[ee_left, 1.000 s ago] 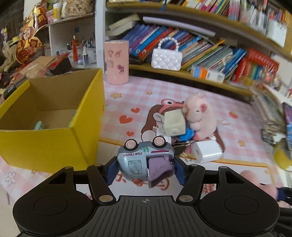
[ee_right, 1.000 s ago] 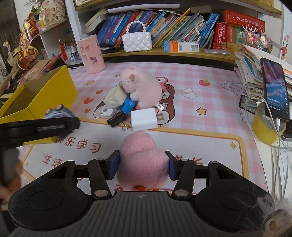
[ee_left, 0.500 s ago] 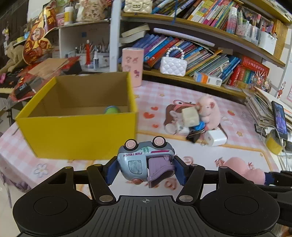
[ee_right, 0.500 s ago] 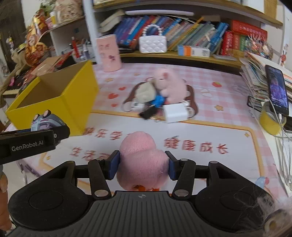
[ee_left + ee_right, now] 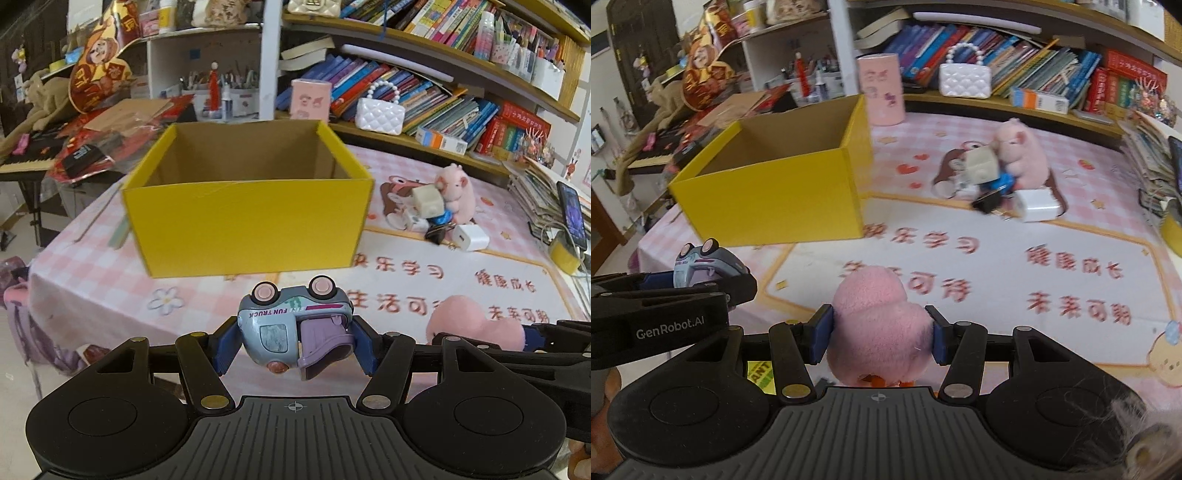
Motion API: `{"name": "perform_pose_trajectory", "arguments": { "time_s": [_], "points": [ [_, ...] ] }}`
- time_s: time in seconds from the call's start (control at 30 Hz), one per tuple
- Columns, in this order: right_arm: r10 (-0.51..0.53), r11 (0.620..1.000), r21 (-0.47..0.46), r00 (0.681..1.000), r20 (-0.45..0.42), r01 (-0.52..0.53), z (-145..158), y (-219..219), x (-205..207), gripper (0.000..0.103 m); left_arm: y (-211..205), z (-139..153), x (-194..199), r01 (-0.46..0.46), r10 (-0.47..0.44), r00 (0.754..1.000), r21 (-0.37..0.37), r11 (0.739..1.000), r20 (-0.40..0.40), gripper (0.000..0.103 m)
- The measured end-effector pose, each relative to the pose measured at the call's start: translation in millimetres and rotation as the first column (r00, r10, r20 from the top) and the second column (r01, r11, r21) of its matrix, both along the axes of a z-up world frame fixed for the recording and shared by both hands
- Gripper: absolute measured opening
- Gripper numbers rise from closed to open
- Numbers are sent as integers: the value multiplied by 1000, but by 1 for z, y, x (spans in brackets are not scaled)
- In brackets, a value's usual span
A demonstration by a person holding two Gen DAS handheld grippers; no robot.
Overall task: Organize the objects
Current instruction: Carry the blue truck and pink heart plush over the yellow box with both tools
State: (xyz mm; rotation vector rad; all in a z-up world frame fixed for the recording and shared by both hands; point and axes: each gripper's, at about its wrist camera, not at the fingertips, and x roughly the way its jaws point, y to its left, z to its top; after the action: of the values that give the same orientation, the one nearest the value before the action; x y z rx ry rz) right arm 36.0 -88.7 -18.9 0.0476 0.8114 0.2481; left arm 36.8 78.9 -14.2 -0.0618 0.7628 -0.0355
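- Left gripper (image 5: 294, 341) clamped on upside-down toy truck (image 5: 293, 328), near side of yellow box (image 5: 247, 221).
- Right gripper (image 5: 882, 338) clamped on pink plush (image 5: 877, 332); its shape is hard to make out.

L gripper (image 5: 294, 334) clamps toy truck (image 5: 291, 326)

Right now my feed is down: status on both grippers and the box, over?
Left gripper clamped on toy truck, upside down. Right gripper clamped on pink plush. Yellow box ahead, top open. Nothing blocking.
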Motion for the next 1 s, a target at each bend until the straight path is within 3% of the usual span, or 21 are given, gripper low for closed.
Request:
{"name": "perform_pose_trajectory", "arguments": {
  "time_s": [0.57, 1.0],
  "points": [
    [45, 999, 23, 999, 29, -46, 3, 71, -26, 49, 65, 5, -39, -16, 16, 999, 19, 1000, 44, 63],
    [101, 995, -7, 994, 28, -101, 8, 104, -29, 49, 95, 9, -49, -65, 66, 995, -19, 998, 71, 63]
  ]
}}
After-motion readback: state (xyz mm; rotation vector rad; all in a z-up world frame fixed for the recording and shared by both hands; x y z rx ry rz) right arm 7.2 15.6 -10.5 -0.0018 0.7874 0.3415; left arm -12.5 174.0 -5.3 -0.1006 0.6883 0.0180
